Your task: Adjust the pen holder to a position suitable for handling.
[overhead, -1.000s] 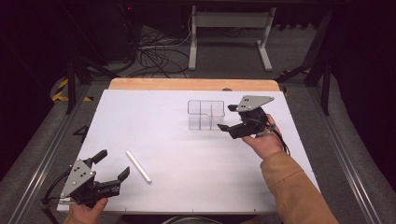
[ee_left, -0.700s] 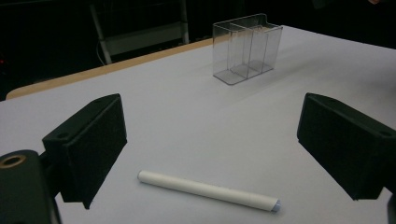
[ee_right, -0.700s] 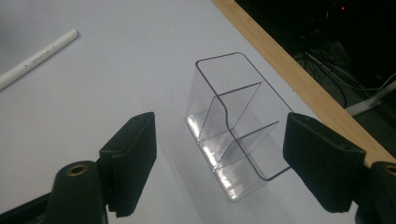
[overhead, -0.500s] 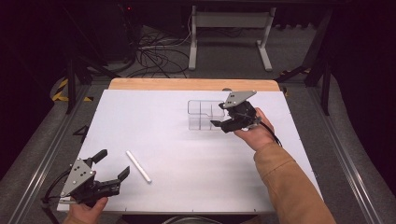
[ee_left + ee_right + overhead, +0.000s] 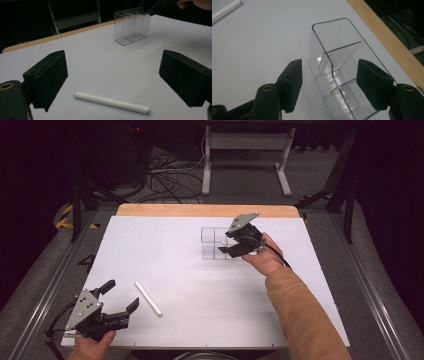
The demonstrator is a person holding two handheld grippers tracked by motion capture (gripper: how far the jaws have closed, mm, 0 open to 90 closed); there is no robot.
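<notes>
The clear plastic box with inner dividers [image 5: 216, 243] stands on the white table [image 5: 190, 285] toward one o'clock. The right gripper [image 5: 231, 251] straddles its end, jaws just closing in, not yet pressing. At seven o'clock the left gripper [image 5: 122, 296] rests spread wide beside a white cylindrical marker [image 5: 148, 298].

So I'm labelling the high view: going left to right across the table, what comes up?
Left gripper → white marker → clear plastic organizer → right gripper, its jaws around the organizer's right end, just been closing.
</notes>
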